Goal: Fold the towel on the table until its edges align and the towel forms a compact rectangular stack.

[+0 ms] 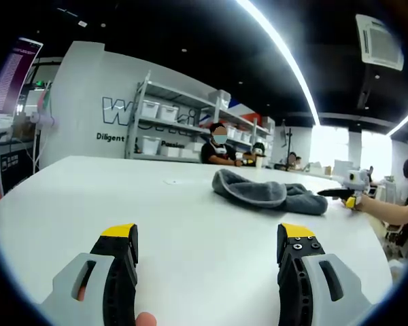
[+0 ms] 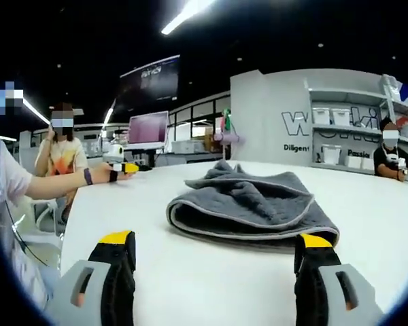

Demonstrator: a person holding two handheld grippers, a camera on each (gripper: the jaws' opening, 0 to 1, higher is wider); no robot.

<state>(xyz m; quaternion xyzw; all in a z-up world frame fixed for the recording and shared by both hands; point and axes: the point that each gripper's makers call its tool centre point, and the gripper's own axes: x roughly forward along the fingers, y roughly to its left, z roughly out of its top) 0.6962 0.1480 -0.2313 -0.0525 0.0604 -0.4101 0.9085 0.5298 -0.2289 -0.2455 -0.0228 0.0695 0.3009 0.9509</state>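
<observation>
Where it lies, towel rumpled, roughly folded

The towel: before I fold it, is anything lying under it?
The grey towel lies rumpled, partly doubled over, straight on the white table. Nothing pokes out around its edges; whatever its folds cover cannot be seen.

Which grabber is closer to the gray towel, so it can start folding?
Probably the right gripper: the towel lies just beyond its open jaws. From the left gripper, the towel sits far across the white table.
</observation>
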